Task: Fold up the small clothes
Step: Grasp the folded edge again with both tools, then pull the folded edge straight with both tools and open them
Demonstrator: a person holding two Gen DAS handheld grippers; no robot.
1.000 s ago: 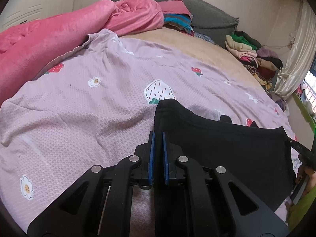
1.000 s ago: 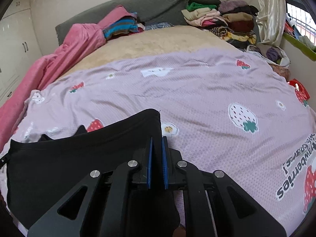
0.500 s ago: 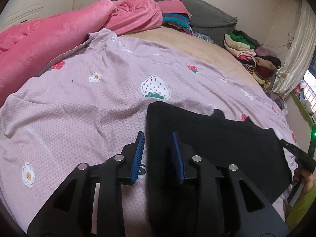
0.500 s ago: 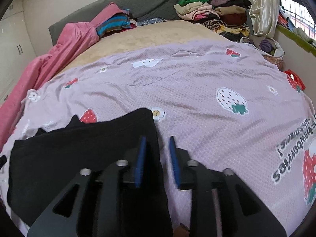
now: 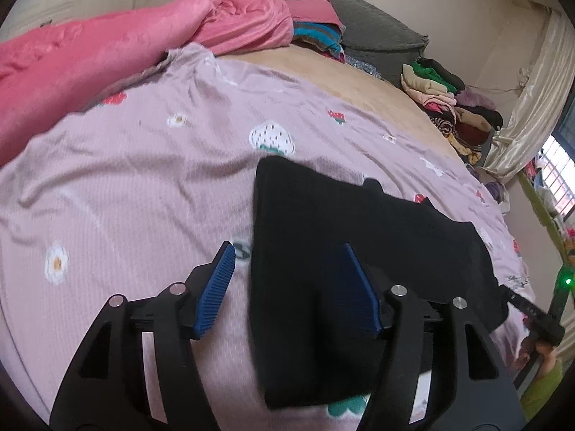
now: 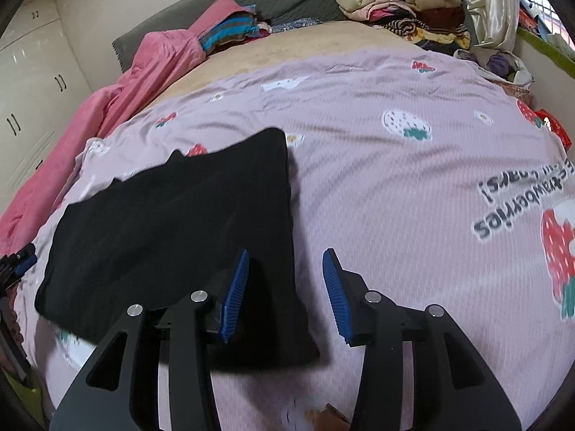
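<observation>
On the lilac bedspread (image 5: 125,186) lies a black garment (image 5: 323,222); each hand-held gripper, left (image 5: 287,251) and right (image 6: 285,256), gapes over its edge.

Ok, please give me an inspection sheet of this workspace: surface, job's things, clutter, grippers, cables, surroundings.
Surface: pink strawberry-print sheet over the bed, lightly wrinkled.
Job's things: black garment lying flat on the sheet.
Clutter: pink blanket bunched along the left; clothes pile at the far corner.
Grippers: left gripper open, astride the garment's left edge; right gripper open, astride its right edge.
Cables: nothing seen.
Surroundings: white wardrobe, curtain, window.
</observation>
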